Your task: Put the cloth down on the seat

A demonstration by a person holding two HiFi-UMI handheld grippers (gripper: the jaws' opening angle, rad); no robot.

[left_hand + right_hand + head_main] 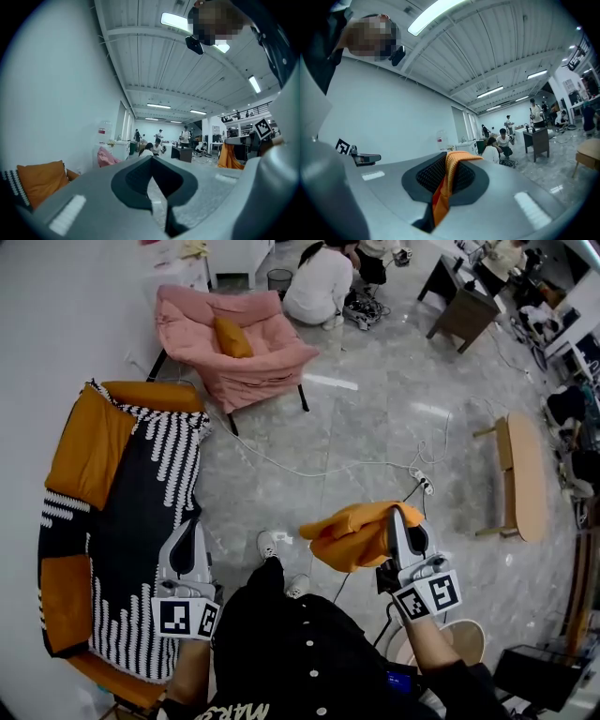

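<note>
Open grey floor is bordered at left by the patterned seat. The orange cloth is clamped in the right gripper above the floor, clear of the seat's edge; the left gripper is closed, empty
</note>
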